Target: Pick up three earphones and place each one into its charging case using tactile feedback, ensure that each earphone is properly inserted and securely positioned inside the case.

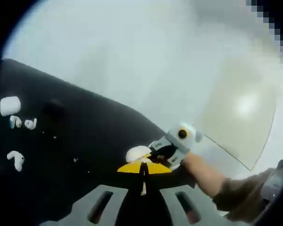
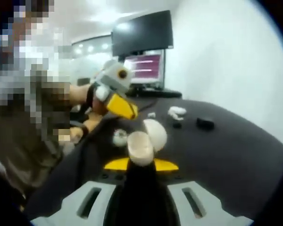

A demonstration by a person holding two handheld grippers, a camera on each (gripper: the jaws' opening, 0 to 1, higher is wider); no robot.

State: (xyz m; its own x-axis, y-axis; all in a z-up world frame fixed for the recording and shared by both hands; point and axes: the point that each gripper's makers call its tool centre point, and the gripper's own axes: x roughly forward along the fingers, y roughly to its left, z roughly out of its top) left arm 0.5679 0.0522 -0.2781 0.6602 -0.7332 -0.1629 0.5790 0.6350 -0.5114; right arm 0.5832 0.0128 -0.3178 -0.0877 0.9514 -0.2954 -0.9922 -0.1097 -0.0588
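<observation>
Open white case [image 2: 146,140] sits clamped in the right hand-held gripper [image 2: 141,165], lid up, above the black worktop [image 2: 236,155]. Left hand-held gripper [image 1: 144,168] jaws together, tips near that case. Loose earphones [image 1: 16,160] and another case [image 1: 10,105] lie well apart near the worktop's far edge.

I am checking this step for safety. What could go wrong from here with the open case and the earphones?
1. The right gripper holds the open white case only at its lower part; it might slip or tilt.
2. The left gripper is very near the case, so a bump could knock it.
3. Loose earphones lie apart on the black table; one could roll away.
</observation>
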